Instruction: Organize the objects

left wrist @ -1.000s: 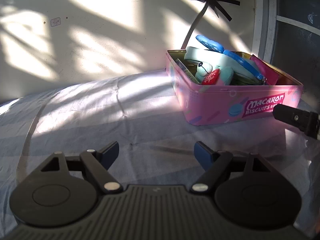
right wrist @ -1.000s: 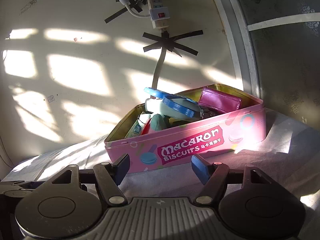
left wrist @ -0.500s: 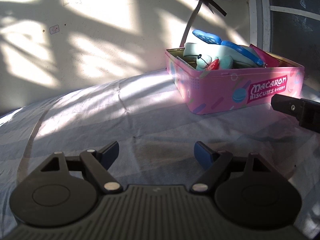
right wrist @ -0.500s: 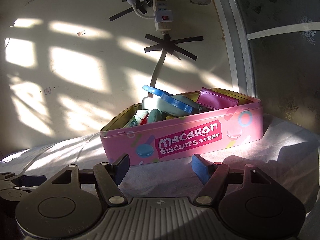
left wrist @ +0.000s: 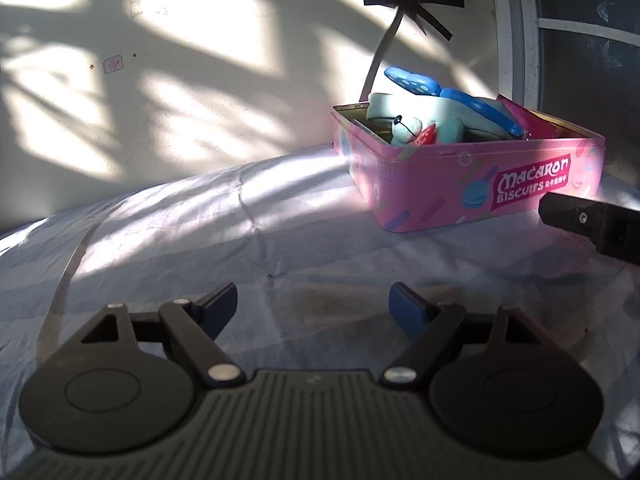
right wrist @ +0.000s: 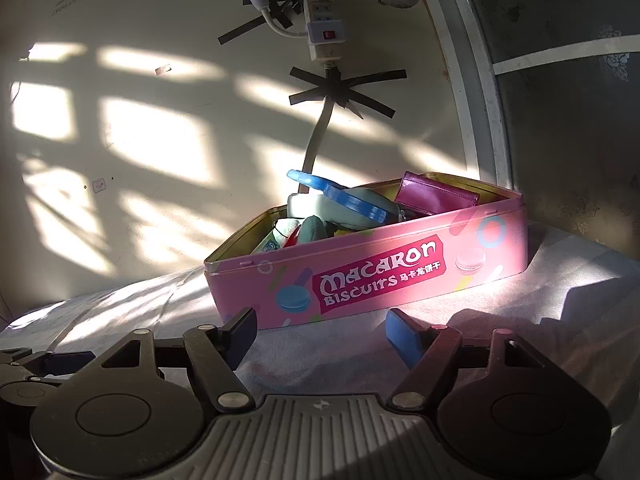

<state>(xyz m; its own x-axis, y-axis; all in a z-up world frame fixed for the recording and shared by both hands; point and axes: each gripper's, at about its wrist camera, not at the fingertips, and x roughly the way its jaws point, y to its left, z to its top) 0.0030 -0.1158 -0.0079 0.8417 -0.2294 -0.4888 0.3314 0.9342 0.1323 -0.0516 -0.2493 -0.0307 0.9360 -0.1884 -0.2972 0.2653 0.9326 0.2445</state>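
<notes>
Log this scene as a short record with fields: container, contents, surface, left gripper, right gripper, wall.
container: pink biscuit tin, no lid on it, printed "Macaron Biscuits"
contents: light blue plush toy, blue flat piece jutting over the rim, magenta wallet, smaller items hard to tell
surface: pale bedsheet, tin standing on it
left gripper: open, empty, apart from the tin
right gripper: open, empty, jaws just opening, close before the tin's front wall
wall: power strip taped up with black tape
</notes>
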